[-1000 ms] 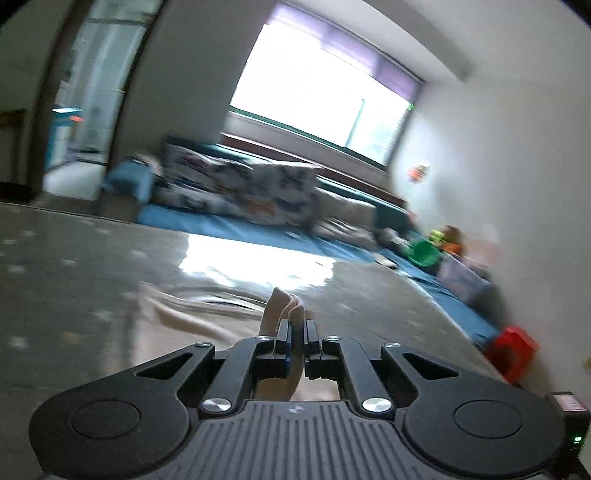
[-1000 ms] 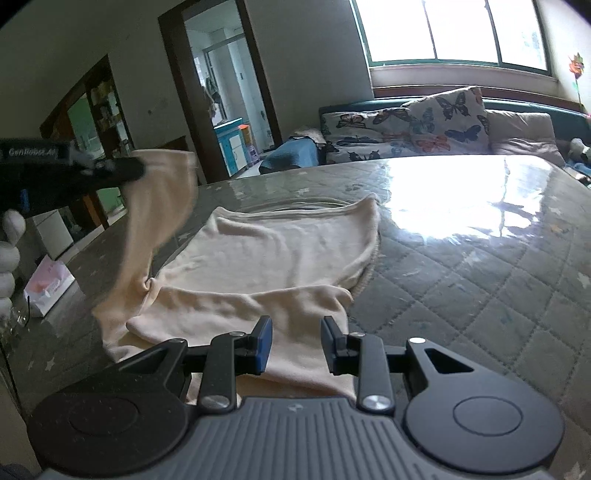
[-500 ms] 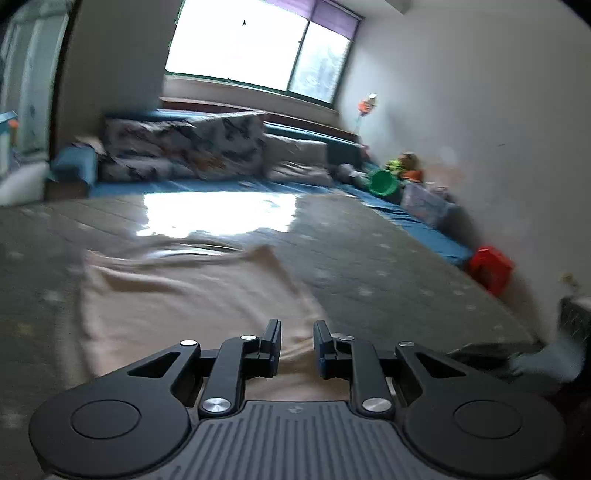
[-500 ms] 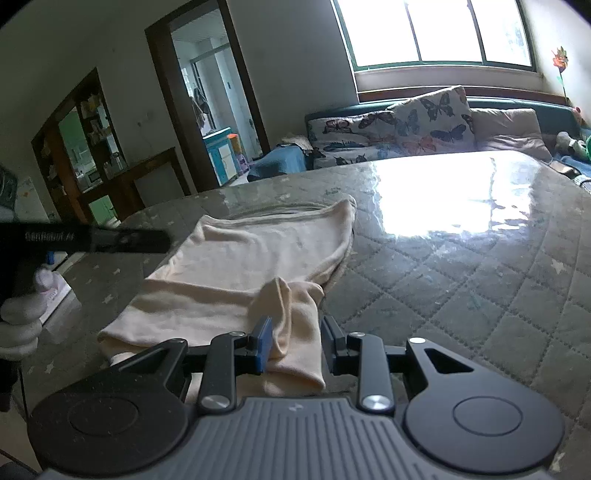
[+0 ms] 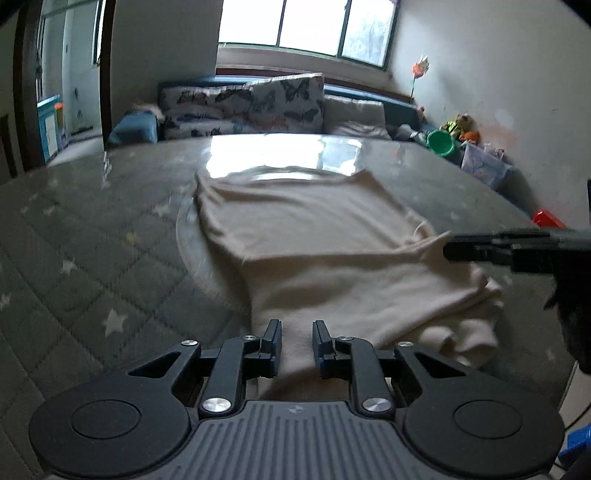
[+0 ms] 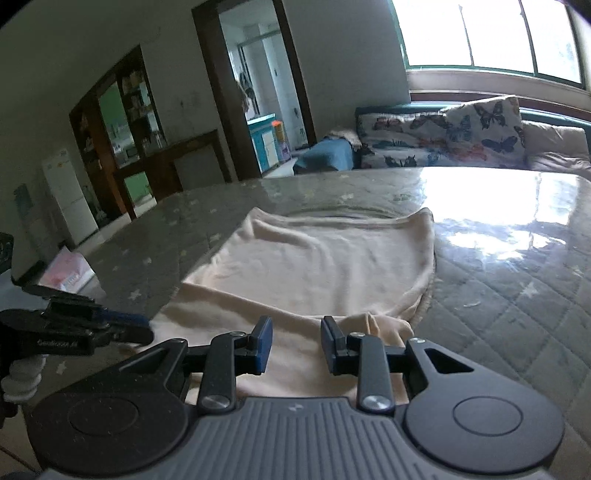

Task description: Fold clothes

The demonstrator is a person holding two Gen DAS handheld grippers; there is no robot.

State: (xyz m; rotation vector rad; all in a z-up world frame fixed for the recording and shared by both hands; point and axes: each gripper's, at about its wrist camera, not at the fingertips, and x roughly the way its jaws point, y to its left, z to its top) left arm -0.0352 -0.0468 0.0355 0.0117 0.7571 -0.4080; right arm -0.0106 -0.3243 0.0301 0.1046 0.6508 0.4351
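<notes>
Cream soft-knit garment (image 5: 325, 258) lies spread on the table in front of me, near part folded over itself, with a bunched lump at its near right corner. Far hem runs close to the window glare.

My left gripper (image 5: 296, 341): jaws parted, hovering over the near edge of the cloth, nothing pinched. My right gripper (image 6: 296, 341): jaws parted a little wider, also above the near fold, pads clear of the fabric. Each claw shows side-on in the other's view.

Surface: grey quilted table cover with pale stars (image 5: 85, 266) under a glossy clear sheet, strong glare at the far end.

Room: butterfly-print cushions (image 5: 258, 107) on a blue sofa (image 6: 325, 155) beyond the table, bright window (image 5: 306, 26) above. Dark wooden doorway (image 6: 240, 92) far left; green plastic bucket (image 5: 440, 142) and red item by the right wall.
</notes>
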